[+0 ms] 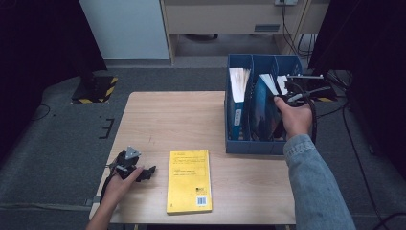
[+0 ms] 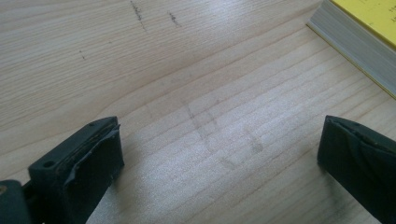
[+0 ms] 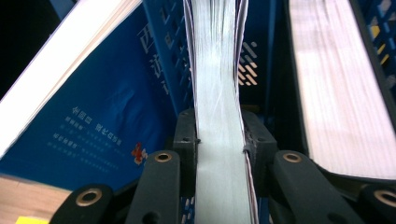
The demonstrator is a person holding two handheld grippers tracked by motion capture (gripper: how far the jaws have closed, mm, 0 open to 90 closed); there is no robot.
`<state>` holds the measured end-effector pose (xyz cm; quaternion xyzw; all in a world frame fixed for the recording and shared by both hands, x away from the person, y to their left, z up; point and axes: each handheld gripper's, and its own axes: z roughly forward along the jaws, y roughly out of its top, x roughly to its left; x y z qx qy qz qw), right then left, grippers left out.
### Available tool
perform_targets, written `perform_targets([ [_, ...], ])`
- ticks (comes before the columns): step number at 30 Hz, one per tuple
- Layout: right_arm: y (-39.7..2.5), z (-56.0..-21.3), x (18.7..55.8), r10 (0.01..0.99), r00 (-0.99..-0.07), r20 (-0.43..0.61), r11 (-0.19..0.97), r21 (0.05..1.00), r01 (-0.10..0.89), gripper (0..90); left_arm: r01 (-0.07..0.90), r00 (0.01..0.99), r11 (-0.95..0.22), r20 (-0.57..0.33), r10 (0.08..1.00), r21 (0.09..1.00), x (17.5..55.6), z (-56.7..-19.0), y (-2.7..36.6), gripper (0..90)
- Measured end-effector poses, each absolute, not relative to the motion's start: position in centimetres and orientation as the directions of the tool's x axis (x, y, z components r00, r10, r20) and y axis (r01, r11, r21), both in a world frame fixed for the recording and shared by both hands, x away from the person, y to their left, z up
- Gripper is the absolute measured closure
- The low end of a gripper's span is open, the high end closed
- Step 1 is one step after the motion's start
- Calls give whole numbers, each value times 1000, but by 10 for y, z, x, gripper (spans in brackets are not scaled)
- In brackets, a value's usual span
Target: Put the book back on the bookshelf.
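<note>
While the right gripper (image 3: 219,140) pinches a book (image 3: 217,93) standing in the blue file box (image 1: 249,143) on the wooden table (image 1: 167,115), the left gripper (image 2: 219,158) rests wide open left of the yellow book (image 1: 189,179); grey carpet surrounds the table

Wood table (image 1: 177,120): yellow book (image 1: 189,181) flat near front, blue file rack (image 1: 249,146) right.
</note>
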<state>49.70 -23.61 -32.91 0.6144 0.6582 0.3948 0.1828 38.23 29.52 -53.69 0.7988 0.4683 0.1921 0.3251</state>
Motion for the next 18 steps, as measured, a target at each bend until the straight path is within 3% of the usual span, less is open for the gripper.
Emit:
perform_targets([
  [18, -219, -319, 522, 967, -154, 204, -59, 765, 642, 730, 621, 494, -354, 1, 869, 699, 382, -537, 295, 0],
])
